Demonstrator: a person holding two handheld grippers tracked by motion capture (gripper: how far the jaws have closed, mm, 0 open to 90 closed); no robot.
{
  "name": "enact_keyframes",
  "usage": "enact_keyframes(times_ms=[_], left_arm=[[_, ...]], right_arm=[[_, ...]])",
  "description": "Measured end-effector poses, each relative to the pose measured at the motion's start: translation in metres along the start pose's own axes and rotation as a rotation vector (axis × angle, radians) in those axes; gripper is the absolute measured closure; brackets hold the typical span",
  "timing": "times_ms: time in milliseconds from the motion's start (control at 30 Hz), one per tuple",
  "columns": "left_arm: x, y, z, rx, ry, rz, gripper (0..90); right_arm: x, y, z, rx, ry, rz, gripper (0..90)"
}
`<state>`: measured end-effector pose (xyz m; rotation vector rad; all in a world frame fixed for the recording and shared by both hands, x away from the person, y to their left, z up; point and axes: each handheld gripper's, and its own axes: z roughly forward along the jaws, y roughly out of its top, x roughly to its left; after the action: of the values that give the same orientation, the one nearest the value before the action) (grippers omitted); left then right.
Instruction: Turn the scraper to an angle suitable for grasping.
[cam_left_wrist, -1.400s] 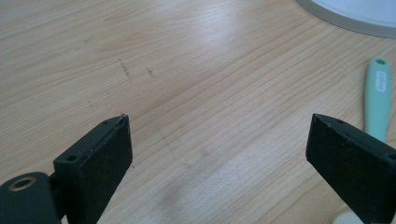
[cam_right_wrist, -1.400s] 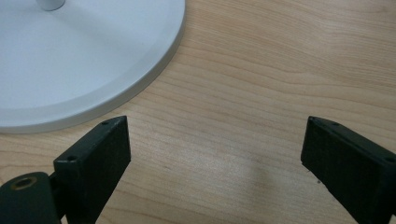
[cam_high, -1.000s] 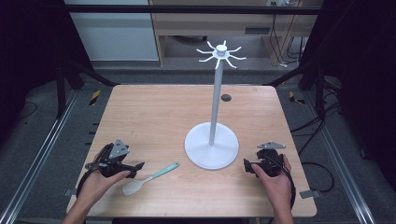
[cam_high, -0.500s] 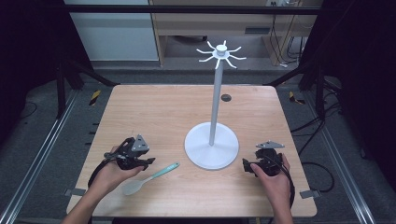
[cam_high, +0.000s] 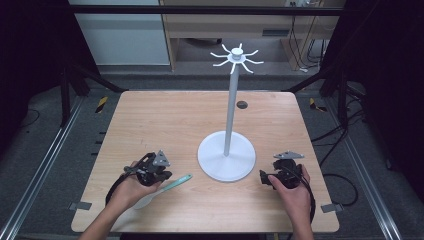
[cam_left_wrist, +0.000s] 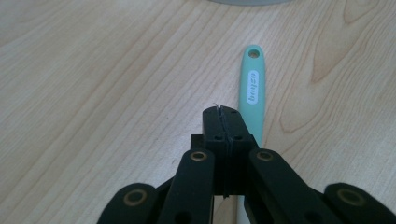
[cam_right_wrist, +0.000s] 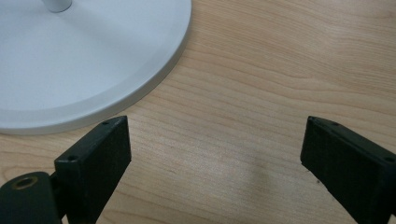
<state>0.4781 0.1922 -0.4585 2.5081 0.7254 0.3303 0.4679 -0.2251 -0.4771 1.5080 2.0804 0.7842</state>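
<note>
A spatula with a teal handle (cam_high: 176, 182) and a pale head lies on the wooden table (cam_high: 165, 120), front left of the stand. My left gripper (cam_high: 161, 175) hovers over it, jaws shut with nothing between them. In the left gripper view the shut tips (cam_left_wrist: 224, 122) sit just left of the teal handle (cam_left_wrist: 252, 91), whose hanging hole points away. A white stand (cam_high: 226, 161) with a tall pole and hooks at the top (cam_high: 236, 57) rises mid-table. My right gripper (cam_high: 263, 176) rests open beside the base, its jaws (cam_right_wrist: 215, 154) wide apart over bare wood near the base rim (cam_right_wrist: 140, 88).
A small dark round hole (cam_high: 242, 105) marks the table behind the stand. Metal rails run along both sides of the table, and cables trail off the right edge. Bare wood spreads across the far half of the table.
My left gripper has moved right across the table, from the front left edge to a spot over the spatula's handle. The right gripper and the stand have stayed put.
</note>
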Motion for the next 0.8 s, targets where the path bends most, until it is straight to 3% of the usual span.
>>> enact_keyframes(times_ms=[167,400,567,800], left_arm=[[-0.002,0.002,0.006,-0.006,-0.011,-0.013,90.0],[-0.005,0.005,0.02,0.014,0.004,-0.009,90.0],[-0.005,0.003,0.021,0.015,-0.012,-0.014,90.0],[-0.011,0.003,0.018,0.027,-0.034,0.016,90.0]], right_arm=[[0.001,0.0,0.0,0.001,0.002,-0.002,9.0],[0.0,0.0,0.0,0.002,0.003,-0.001,9.0],[0.0,0.0,0.001,0.004,0.002,-0.001,9.0],[0.001,0.0,0.001,0.007,0.003,-0.005,9.1]])
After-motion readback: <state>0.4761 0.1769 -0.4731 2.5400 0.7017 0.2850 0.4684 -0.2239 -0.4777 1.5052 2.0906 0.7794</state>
